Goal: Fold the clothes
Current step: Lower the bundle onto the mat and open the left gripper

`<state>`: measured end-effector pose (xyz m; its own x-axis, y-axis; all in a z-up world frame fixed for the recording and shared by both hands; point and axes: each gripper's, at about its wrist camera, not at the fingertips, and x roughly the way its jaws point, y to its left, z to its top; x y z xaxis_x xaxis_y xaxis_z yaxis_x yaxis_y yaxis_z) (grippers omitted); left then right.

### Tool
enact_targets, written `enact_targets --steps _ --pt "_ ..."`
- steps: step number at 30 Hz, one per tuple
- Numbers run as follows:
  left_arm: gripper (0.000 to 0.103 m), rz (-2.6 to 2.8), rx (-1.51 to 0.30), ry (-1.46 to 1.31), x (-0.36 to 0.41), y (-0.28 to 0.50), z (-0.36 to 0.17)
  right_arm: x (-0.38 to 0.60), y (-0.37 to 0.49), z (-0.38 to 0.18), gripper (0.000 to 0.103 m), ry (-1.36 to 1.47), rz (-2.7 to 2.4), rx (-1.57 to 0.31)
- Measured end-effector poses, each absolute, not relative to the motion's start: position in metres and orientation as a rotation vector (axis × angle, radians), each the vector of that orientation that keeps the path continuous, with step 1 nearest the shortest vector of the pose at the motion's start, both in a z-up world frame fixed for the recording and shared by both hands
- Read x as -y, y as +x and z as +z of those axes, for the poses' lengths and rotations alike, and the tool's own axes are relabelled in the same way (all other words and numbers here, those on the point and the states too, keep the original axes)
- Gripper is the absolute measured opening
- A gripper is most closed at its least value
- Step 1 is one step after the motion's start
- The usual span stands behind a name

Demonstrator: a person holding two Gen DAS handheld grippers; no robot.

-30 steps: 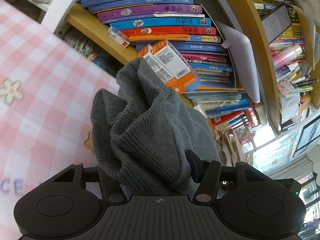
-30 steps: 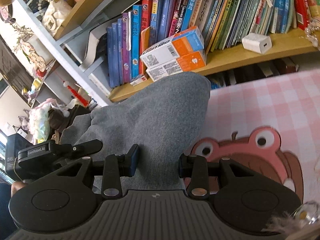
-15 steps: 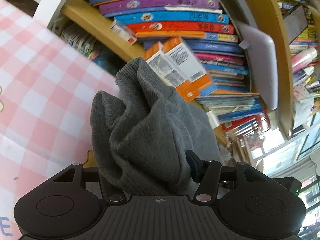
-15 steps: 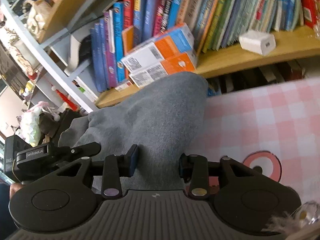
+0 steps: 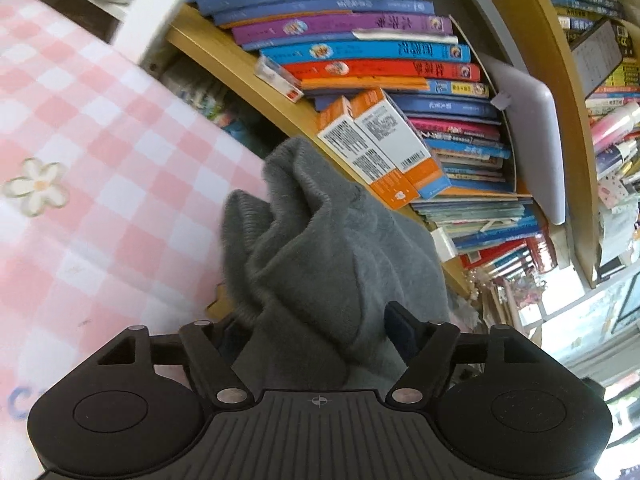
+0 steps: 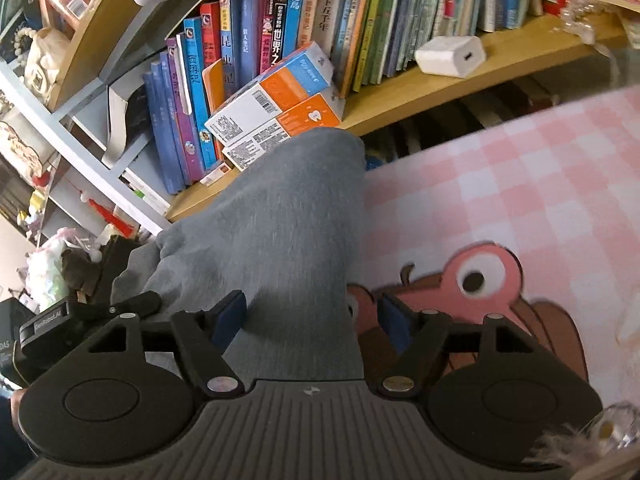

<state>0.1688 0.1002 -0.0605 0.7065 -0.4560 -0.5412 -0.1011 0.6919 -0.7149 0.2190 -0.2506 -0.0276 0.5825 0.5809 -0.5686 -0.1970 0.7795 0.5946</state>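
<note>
Bunched grey knit garment (image 5: 336,256) hangs crumpled between both opening grippers, left (image 5: 316,328) and right (image 6: 308,320).

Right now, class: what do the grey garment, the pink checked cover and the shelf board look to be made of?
Grey garment: soft knit, likely fleecy cotton blend; ribbed cuff, fuzzy matte surface, limp folds.
Pink checked cover: probably printed fabric or a soft mat; matte, flat print, exact material unclear.
Shelf board: wood or wood-look laminate; smooth yellowish face, faint grain.
</note>
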Motion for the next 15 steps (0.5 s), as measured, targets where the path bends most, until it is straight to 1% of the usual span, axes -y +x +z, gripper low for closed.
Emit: enact_targets --steps 6,12,15 --pt "0.074 -0.183 -0.793 -0.784 -0.104 0.137 -0.052 0.255 0.184 -0.021 0.072 0.515 0.457 -0.847" --pt "0.075 -0.175 -0.813 -0.683 -0.094 0.109 -0.037 0.253 0.147 -0.011 0.072 0.488 0.449 -0.849" --pt "0.077 -0.144 -0.819 -0.610 -0.084 0.096 -0.032 0.252 0.128 -0.008 0.073 0.468 0.414 -0.830"
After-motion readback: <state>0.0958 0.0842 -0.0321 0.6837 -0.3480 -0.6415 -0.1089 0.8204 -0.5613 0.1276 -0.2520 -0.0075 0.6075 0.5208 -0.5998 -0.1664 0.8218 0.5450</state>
